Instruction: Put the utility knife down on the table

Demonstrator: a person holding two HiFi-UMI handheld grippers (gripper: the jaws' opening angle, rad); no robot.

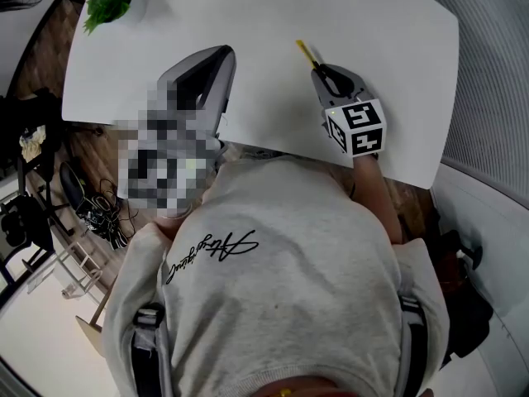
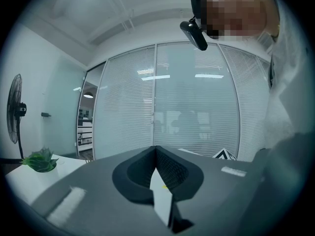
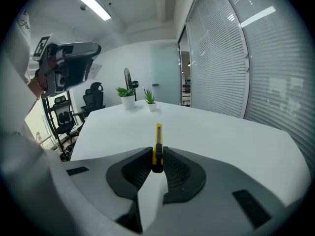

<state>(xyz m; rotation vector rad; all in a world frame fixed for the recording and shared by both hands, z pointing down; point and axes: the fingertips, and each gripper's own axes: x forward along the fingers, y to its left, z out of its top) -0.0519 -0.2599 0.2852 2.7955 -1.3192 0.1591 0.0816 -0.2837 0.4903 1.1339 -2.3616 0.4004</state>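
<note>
Fingers [image 3: 134,173] of my right gripper [image 3: 157,151] are closed partway onto the utility knife [image 3: 158,135] — the two dark pads pinch its black rear end from either side. Its yellow body sticks straight out ahead of them, in line with the fingers. The knife is in my grip, held over the white bench [image 3: 221,132] with its tip angled down toward the surface. From the right gripper view I cannot tell whether the front end touches the top yet. The head view shows it reaching out past the fingers over bare bench, well inside the edges.

My left gripper [image 1: 221,55] takes no part in this. Its fingers are pressed together with nothing between them, and it sits over the near edge of the bench, well apart from the knife. Two potted plants [image 3: 129,93] stand at the far end, nowhere near where I am working.

As I judge it, I am on the lowering step: the knife is gripped and aimed at a free patch, but not yet laid down. The next move calls for bringing the right gripper lower and flatter until the yellow body rests along the bench. Only then should I spread the fingers wide enough to clear the handle and draw back along the knife's own line, so the pads do not drag it or flick it sideways.
</note>
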